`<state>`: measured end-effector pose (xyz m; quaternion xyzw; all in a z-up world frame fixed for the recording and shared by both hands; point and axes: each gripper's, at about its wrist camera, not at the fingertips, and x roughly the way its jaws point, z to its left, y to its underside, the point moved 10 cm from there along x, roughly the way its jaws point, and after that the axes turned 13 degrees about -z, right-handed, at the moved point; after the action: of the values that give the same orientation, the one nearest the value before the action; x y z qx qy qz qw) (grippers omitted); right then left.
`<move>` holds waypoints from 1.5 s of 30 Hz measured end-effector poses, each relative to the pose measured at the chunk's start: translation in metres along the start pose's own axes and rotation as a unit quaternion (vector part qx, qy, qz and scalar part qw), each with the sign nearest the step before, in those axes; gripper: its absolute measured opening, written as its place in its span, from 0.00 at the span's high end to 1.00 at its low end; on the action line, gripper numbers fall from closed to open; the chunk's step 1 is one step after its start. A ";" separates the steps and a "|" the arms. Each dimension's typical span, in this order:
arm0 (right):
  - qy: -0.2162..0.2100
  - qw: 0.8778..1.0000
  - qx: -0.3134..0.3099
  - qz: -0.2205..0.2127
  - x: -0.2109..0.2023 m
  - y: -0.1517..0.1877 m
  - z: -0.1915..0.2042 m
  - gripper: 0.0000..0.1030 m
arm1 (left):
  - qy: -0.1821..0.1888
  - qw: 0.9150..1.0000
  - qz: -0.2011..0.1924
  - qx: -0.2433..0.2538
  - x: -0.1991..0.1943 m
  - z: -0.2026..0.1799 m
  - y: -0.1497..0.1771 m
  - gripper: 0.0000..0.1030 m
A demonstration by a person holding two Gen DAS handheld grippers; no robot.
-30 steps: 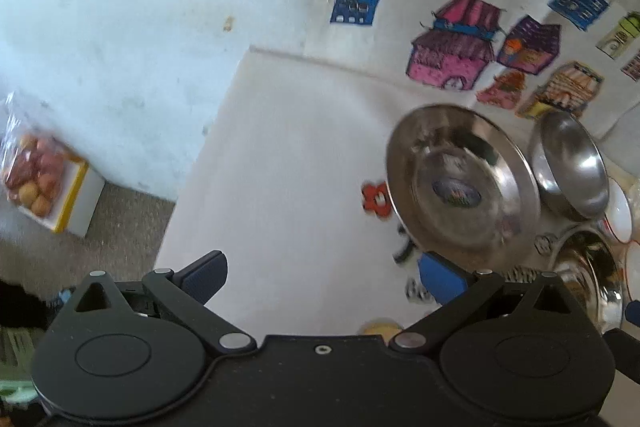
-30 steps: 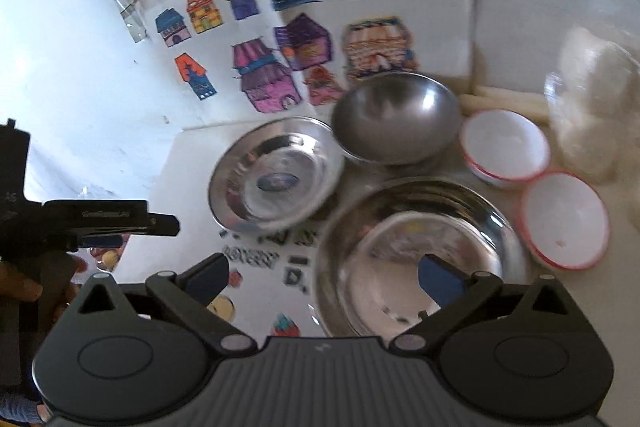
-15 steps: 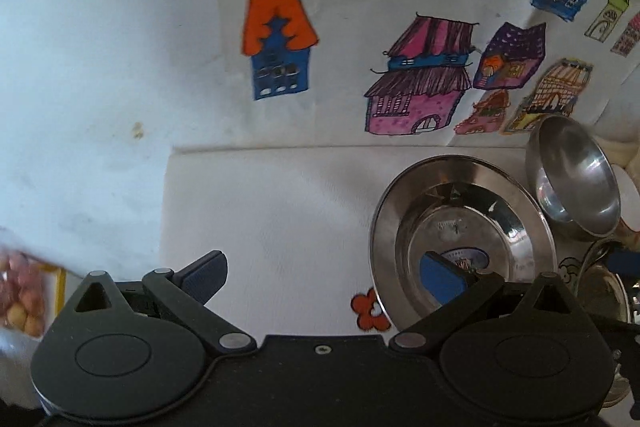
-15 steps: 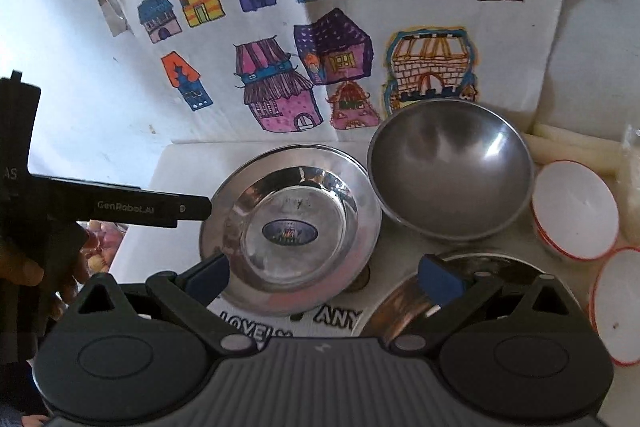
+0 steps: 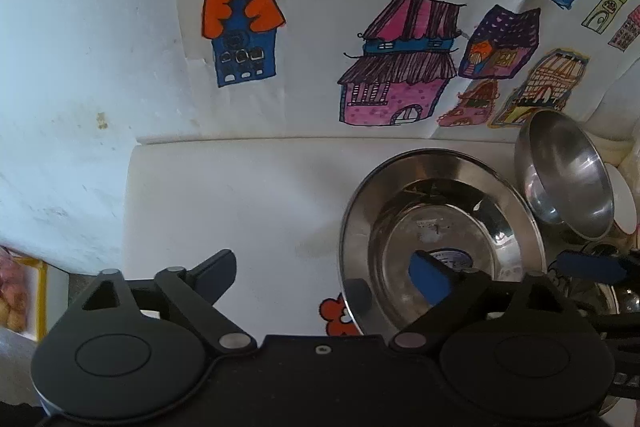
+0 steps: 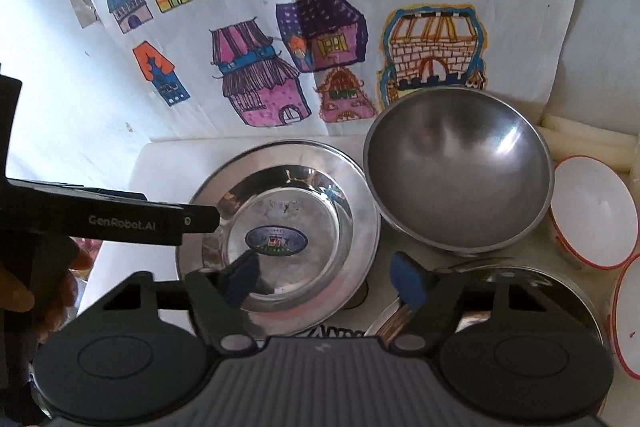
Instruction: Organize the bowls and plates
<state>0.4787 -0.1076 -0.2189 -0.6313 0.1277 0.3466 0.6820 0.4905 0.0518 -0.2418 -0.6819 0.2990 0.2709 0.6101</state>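
Two blue-padded fingers frame our left wrist view, and the left gripper (image 5: 326,275) holds them spread wide while they are closing. Our right-hand finger (image 5: 430,277) hangs over the inside of the steel plate (image 5: 440,227), whose left rim lies between the two fingers; the other finger is over bare white tabletop (image 5: 240,203). Neither pad presses the plate as far as we can see. Beyond the right-hand finger a steel bowl (image 5: 568,179) leans just past the plate's far edge, with a house drawing (image 5: 360,27) propped behind.

From the right wrist view, our right gripper (image 6: 324,277) also has its fingers apart and closing. The left-hand finger (image 6: 242,277) is over the plate's (image 6: 280,195) floor, the right-hand one just outside its right rim, so that rim sits between them, seemingly not yet pinched. Ahead of the right-hand finger stands the steel bowl (image 6: 460,171); below it lies a larger steel plate (image 6: 540,291), and two white bowls (image 6: 592,211) sit further right.
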 end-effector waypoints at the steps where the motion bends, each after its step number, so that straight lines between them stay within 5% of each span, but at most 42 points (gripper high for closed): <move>1: 0.002 1.000 -0.001 0.002 0.001 0.001 0.000 0.35 | 0.001 1.000 0.000 -0.001 0.000 -0.001 0.001 0.13; 6: 0.010 1.000 0.003 0.008 0.005 0.002 -0.002 0.50 | 0.007 1.000 0.009 -0.013 0.001 -0.005 0.005 0.33; 10: 0.019 1.000 0.005 0.008 0.006 0.004 -0.005 0.71 | 0.024 0.999 0.015 -0.030 0.002 -0.008 0.009 0.66; 16: 0.019 1.000 0.004 0.013 0.007 0.009 -0.005 0.81 | 0.026 0.999 0.007 -0.039 -0.004 -0.005 0.013 0.78; 38: -0.050 0.999 0.002 0.011 -0.024 0.007 -0.001 0.88 | 0.010 0.998 -0.021 -0.051 -0.047 -0.004 0.019 0.80; 40: -0.075 0.997 0.011 0.015 -0.026 0.010 0.002 0.99 | 0.019 0.998 -0.018 -0.054 -0.047 -0.009 0.020 0.84; 45: -0.074 0.997 -0.009 0.016 -0.024 0.010 0.009 0.98 | 0.000 0.999 -0.009 -0.047 -0.042 -0.015 0.027 0.84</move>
<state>0.4526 -0.1065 -0.2106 -0.6079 0.0838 0.4043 0.6783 0.4420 0.0383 -0.2274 -0.7127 0.2798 0.2791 0.5796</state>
